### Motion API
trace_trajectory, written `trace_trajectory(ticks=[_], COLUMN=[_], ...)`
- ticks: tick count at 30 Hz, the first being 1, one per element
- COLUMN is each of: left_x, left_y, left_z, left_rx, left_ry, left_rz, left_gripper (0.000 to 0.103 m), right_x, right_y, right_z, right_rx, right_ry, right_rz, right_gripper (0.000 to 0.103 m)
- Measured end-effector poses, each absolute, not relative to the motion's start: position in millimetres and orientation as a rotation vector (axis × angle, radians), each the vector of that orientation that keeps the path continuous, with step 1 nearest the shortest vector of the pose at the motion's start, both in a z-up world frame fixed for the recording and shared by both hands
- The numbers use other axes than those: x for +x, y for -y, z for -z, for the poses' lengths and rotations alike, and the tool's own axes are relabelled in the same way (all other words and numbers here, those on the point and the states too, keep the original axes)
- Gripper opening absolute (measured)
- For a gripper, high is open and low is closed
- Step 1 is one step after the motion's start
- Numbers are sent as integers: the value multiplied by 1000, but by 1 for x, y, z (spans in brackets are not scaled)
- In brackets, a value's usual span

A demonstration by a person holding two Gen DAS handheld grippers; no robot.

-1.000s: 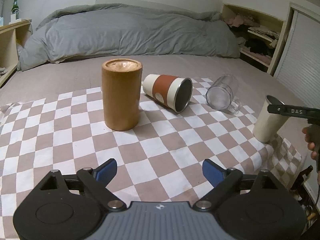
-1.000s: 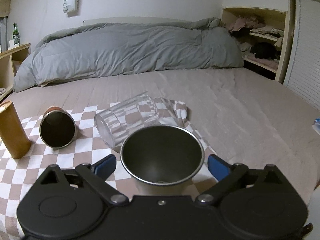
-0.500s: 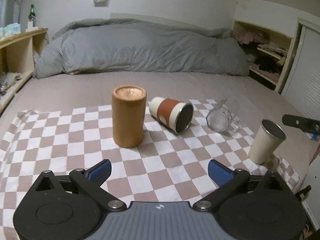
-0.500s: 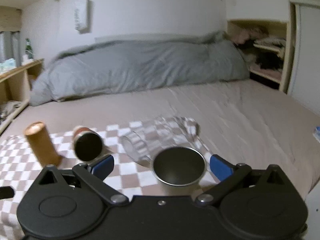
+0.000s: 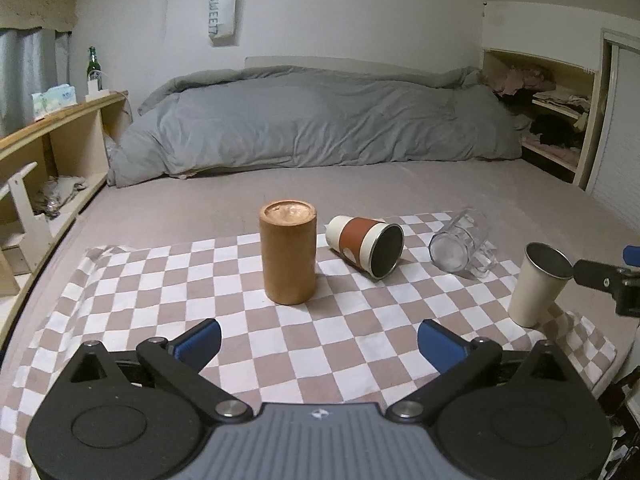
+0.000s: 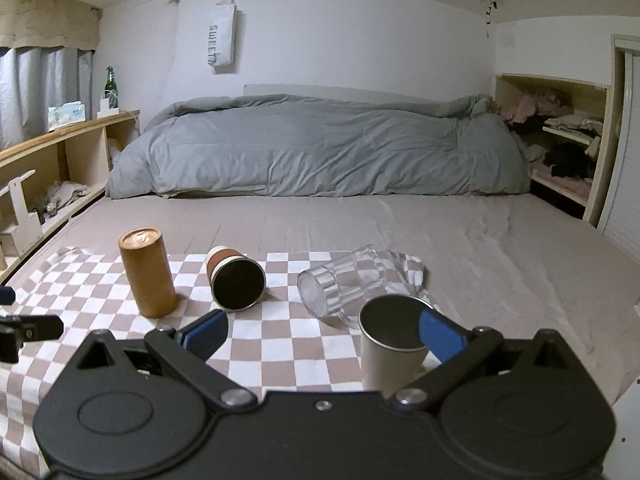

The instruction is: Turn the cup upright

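A cream metal cup (image 5: pixel 536 286) stands upright at the right edge of the checkered cloth (image 5: pixel 240 320); it also shows in the right wrist view (image 6: pixel 390 344), just in front of my right gripper (image 6: pixel 324 338), which is open and empty. A red-and-cream cup (image 5: pixel 366 246) (image 6: pixel 234 278) lies on its side mid-cloth. A clear glass mug (image 5: pixel 462 242) (image 6: pixel 340 290) lies on its side to its right. A tall brown cylinder cup (image 5: pixel 288 254) (image 6: pixel 146 272) stands inverted. My left gripper (image 5: pixel 318 342) is open and empty, held back from the cups.
The cloth lies on a bed with a grey duvet (image 5: pixel 320 120) at the back. A wooden shelf (image 5: pixel 52 128) runs along the left and a cubby with clothes (image 5: pixel 548 112) at the right. The right gripper's finger shows in the left wrist view (image 5: pixel 600 274).
Both grippers pulled back and rose away from the cups. The right gripper has drawn off the cream cup, which stays upright on the cloth.
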State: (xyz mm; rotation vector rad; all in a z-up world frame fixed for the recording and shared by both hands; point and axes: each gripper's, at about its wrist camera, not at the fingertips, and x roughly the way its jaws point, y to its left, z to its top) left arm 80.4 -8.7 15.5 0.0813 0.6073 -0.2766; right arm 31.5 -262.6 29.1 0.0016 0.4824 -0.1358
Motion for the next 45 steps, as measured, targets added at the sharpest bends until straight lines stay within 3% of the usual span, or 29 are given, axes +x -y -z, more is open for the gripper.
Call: trace_trajectory(ticks=[20,45], left_x=[22,19], left_y=[6,6], left_z=[-9,-6], left_rx=[63,80], left_ry=[-598,-598], left_rz=[188,151], left_gripper=[103,103], right_x=[-6,-10], right_y=[235,236], right_z=[-17,-15], right_rx=[-26,-38], right_ry=[-516,-529], right_rz=[58,65], right_gripper=[103,103])
